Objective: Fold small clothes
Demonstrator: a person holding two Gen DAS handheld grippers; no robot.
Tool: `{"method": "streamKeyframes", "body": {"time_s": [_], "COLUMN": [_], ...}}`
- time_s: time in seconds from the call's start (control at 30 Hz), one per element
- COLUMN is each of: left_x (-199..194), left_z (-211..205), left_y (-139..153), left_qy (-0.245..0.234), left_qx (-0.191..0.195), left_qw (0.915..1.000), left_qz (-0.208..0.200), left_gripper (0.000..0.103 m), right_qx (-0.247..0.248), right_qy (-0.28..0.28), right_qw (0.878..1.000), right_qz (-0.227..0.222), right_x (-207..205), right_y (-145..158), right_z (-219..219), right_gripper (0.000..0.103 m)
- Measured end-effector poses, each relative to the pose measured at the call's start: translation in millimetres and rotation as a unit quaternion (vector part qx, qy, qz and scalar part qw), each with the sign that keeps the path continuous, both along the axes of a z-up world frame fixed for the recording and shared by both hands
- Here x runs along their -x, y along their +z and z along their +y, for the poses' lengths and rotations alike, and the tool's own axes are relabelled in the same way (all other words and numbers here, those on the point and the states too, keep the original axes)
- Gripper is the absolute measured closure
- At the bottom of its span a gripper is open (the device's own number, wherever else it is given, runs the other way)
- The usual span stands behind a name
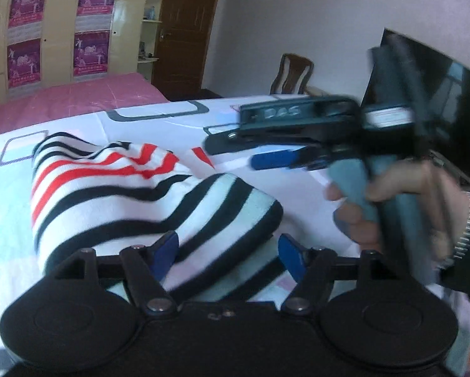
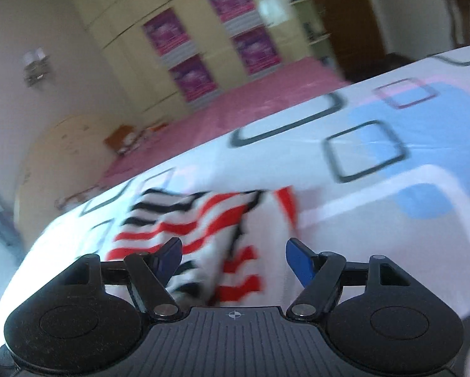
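- Striped garment, white with red and black bands, lies bunched on a white bedsheet printed with rounded squares.
- Left gripper sits low over the near edge of the garment, its blue-tipped fingers spread wide, with striped cloth lying in the gap between them; neither pad visibly pinches it.
- Right gripper, seen from the left wrist camera, is held above the sheet beyond the garment, gripped by the person's right hand; motion blur softens it.
- From its own camera, the right gripper also shows fingers set wide apart, with nothing between them; the garment lies on the sheet just ahead and below.
- Behind the sheet lie a pink bedcover, a cream wardrobe hung with purple posters, a brown door and a wooden chair.
- Dark screen stands at the right edge of the left camera's view.
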State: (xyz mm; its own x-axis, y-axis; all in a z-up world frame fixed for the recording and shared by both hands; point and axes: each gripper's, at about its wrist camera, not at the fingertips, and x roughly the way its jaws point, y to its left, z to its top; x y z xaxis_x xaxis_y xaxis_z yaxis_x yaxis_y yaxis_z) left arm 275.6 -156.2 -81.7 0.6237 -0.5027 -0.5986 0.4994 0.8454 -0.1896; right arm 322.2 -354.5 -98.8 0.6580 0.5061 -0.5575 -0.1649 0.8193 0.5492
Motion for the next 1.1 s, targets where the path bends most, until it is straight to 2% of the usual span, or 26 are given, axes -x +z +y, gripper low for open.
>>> {"method": "streamKeyframes", "body": {"time_s": [0.1, 0.23, 0.27, 0.37, 0.43, 0.47, 0.57, 0.7, 0.73, 0.8, 0.87, 1.03, 1.1], "left_x": [10.1, 14.2, 11.0, 0.8, -6.5, -8.2, -19.7, -36.0, -38.0, -44.4, -48.1, -54.8, -57.3], "left_z": [27.3, 61.7, 68.5, 84.6, 90.9, 92.7, 96.5, 97.7, 98.7, 97.9, 95.7, 82.8, 76.1], "left_y": [7.6, 17.0, 16.5, 16.7, 20.6, 21.1, 17.2, 7.0, 5.2, 1.1, 0.3, 2.3, 2.1], "left_qy": [0.034, 0.101, 0.117, 0.159, 0.174, 0.178, 0.188, 0.197, 0.202, 0.211, 0.210, 0.185, 0.175], "left_qx": [0.020, 0.020, 0.015, 0.013, 0.020, 0.020, 0.021, 0.028, 0.033, 0.040, 0.043, 0.038, 0.040], "left_qw": [0.9992, 0.9945, 0.9929, 0.9871, 0.9846, 0.9838, 0.9819, 0.9798, 0.9786, 0.9761, 0.9762, 0.9818, 0.9836], "left_qz": [-0.005, -0.018, -0.017, -0.010, -0.010, -0.010, -0.005, 0.017, 0.023, 0.034, 0.035, 0.021, 0.020], "left_gripper": [0.034, 0.033, 0.033, 0.034, 0.034, 0.034, 0.033, 0.033, 0.034, 0.034, 0.034, 0.034, 0.034], "right_qx": [-0.001, 0.014, 0.010, 0.020, 0.017, 0.015, 0.032, 0.003, -0.001, -0.012, -0.018, 0.014, 0.020], "right_qy": [0.032, 0.041, 0.046, 0.055, 0.068, 0.073, 0.071, 0.068, 0.068, 0.063, 0.054, 0.026, 0.018], "right_qw": [0.999, 0.998, 0.997, 0.997, 0.996, 0.995, 0.995, 0.995, 0.995, 0.995, 0.996, 1.000, 1.000], "right_qz": [0.022, 0.051, 0.056, 0.055, 0.058, 0.061, 0.058, 0.076, 0.076, 0.076, 0.063, 0.000, -0.004], "right_x": [-10.7, -26.2, -27.6, -29.3, -28.7, -28.7, -29.8, -34.6, -34.1, -30.7, -27.4, -9.3, -3.3], "right_y": [-9.9, -31.3, -33.5, -32.9, -31.2, -32.3, -33.0, -42.1, -41.7, -39.1, -32.9, -6.4, -2.5], "right_z": [19.1, 34.0, 36.2, 39.8, 39.8, 41.5, 45.8, 43.4, 42.7, 38.3, 34.2, 17.6, 7.6], "right_gripper": [0.031, 0.033, 0.041, 0.048, 0.057, 0.064, 0.063, 0.064, 0.068, 0.081, 0.086, 0.086, 0.086]}}
